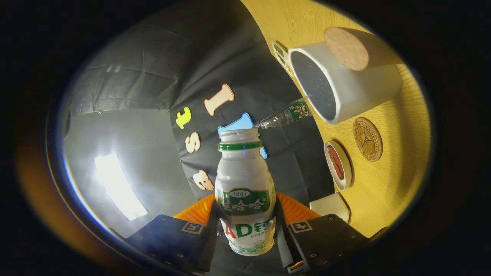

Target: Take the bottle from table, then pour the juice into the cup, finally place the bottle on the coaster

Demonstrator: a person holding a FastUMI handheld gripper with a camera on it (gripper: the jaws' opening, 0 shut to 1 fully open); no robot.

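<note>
My gripper [247, 226] is shut on a small white bottle [245, 191] with a green neck ring, a green and red label and no cap. The view is rolled on its side, so the wooden table [387, 184] runs along the right. The bottle's open mouth points past the rim of the white cup [345, 92], which has a dark inside. Between the bottle mouth and the cup I cannot see any juice. A round brown coaster [367, 138] lies on the table beside the cup.
A round wooden lid [346, 48] sits by the cup. A clear plastic bottle [285, 115] lies behind the cup by the wall. A small white dish [337, 164] with something red and a white square block [330, 205] rest nearer my fingers.
</note>
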